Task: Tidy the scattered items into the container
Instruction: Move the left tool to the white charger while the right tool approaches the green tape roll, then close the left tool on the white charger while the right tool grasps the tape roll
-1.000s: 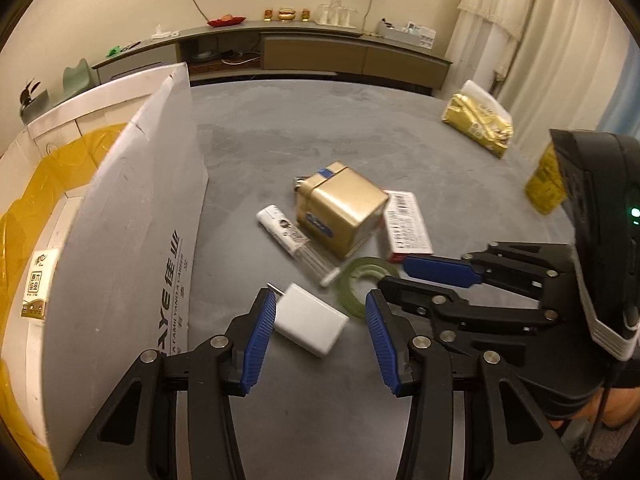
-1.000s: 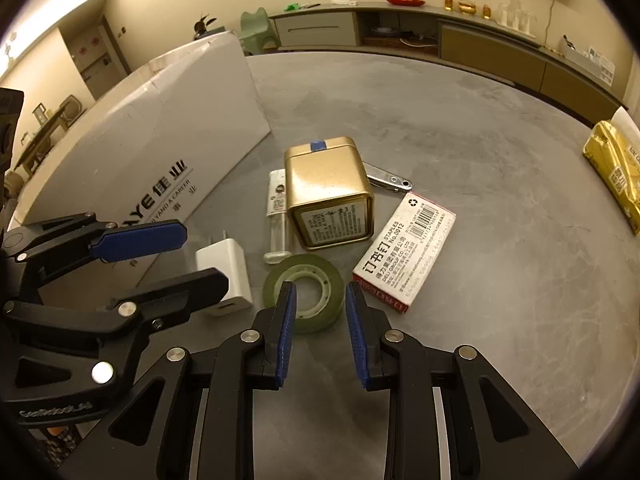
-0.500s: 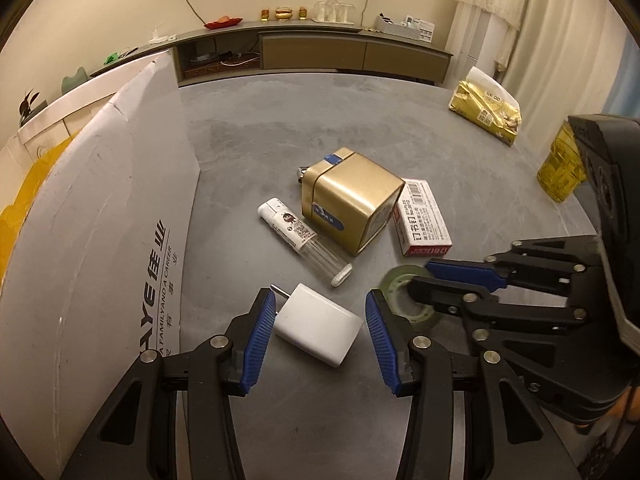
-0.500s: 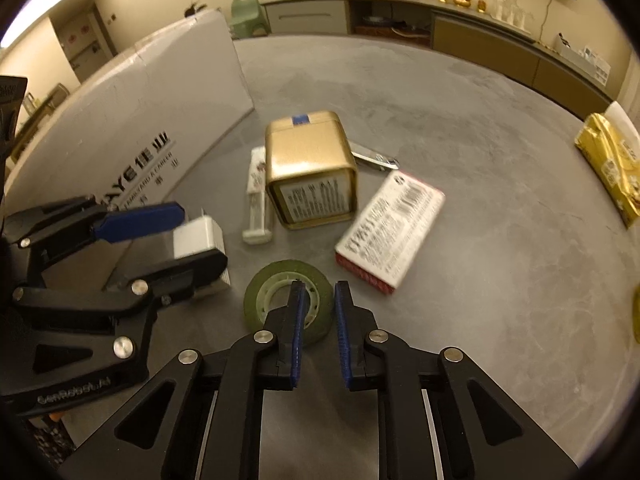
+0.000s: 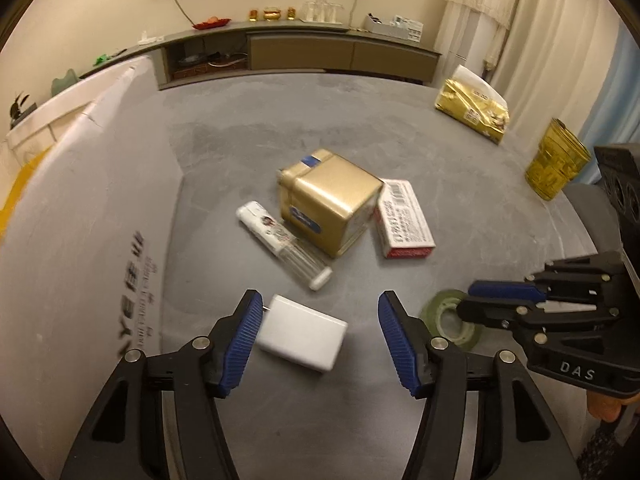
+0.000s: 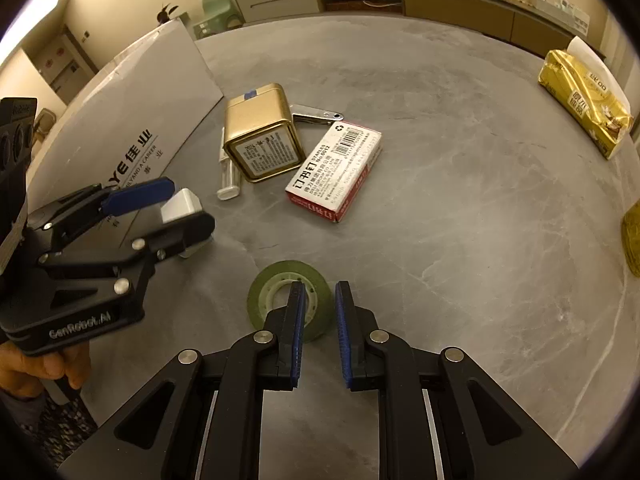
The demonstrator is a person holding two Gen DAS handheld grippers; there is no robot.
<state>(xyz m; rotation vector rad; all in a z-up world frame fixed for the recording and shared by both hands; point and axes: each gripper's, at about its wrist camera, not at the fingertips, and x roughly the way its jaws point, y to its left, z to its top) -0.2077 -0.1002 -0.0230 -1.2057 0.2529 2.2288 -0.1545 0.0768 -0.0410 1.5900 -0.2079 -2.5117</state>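
Left gripper (image 5: 320,332): blue-padded black jaws spread wide, the white rectangular plug-in charger (image 5: 302,334) lying between them, close to the left pad.
Right gripper (image 5: 476,304): enters from the right edge, its fingers over the green roll of tape (image 5: 444,312); the gap between them is unclear.
Mid-table: gold square tin (image 5: 330,202), with a clear tube with a white cap (image 5: 282,238) on its left and a red-and-white staple box (image 5: 404,220) on its right.
Left edge: white cardboard box (image 5: 92,216), printed lettering on its wall.
Far right corner of the grey table (image 5: 280,116): gold foil packet (image 5: 472,108).

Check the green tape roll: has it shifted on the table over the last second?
Yes. The tape roll has slid away from the gold tin, toward the camera, with its rim between the right claw's fingers.
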